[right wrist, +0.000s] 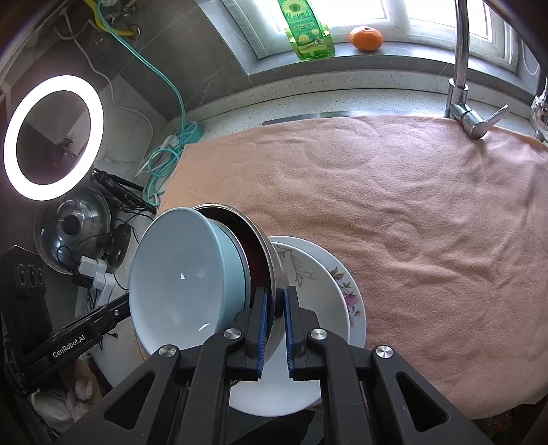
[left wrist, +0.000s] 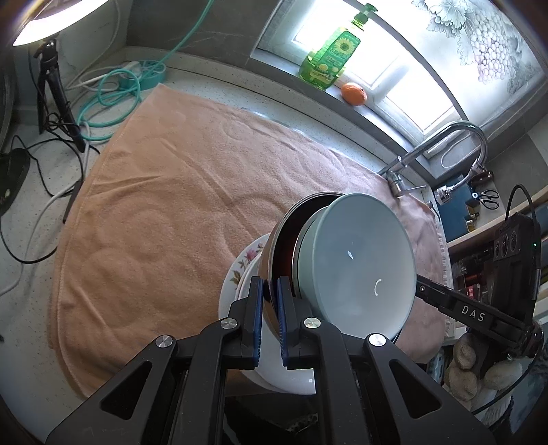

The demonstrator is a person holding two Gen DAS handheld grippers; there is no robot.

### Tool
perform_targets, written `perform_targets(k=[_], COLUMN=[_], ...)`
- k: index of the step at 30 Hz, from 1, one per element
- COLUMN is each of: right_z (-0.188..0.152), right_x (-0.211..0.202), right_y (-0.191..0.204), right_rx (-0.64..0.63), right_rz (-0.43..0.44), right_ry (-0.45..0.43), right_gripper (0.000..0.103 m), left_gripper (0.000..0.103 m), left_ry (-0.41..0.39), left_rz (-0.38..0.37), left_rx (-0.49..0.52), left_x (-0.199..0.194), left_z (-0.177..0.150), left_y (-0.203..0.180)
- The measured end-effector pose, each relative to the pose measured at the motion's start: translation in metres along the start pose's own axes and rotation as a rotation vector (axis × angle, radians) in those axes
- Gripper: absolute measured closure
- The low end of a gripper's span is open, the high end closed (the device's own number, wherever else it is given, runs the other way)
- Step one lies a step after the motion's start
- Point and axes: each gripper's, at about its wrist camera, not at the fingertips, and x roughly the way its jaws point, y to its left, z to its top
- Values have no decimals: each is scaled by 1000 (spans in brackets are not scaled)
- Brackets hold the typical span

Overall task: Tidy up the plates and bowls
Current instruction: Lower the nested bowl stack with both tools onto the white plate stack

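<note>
A steel bowl (left wrist: 279, 239) with a dark inside holds a pale blue bowl (left wrist: 356, 260) nested in it. My left gripper (left wrist: 270, 291) is shut on the steel bowl's rim, and my right gripper (right wrist: 275, 301) is shut on the opposite rim of the steel bowl (right wrist: 267, 250). The nested pair is tilted and held just above white flowered plates (right wrist: 328, 291) stacked on the peach towel (right wrist: 411, 222). The blue bowl (right wrist: 178, 274) faces each camera. The plates also show in the left wrist view (left wrist: 243, 263). The right gripper's arm (left wrist: 462, 308) shows past the bowl.
A faucet (right wrist: 462, 85) stands at the towel's far edge. A green soap bottle (right wrist: 308, 30) and an orange (right wrist: 365, 38) sit on the windowsill. Cables, a teal hose (left wrist: 113, 92), a tripod (left wrist: 54, 92), a ring light (right wrist: 53, 137) and a pot lid (right wrist: 73, 229) crowd the left counter.
</note>
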Motion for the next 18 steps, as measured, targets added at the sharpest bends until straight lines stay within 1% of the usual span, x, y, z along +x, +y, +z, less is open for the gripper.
perform_targets(k=[18], right_z=[-12], right_x=[1], right_y=[-23], right_rx=[28], right_rz=[1], right_ry=[23], right_gripper=[94], left_gripper=[96], left_ry=[31], left_rz=[9], left_rx=[11], left_x=[13], left_z=[-6], left_y=[-13])
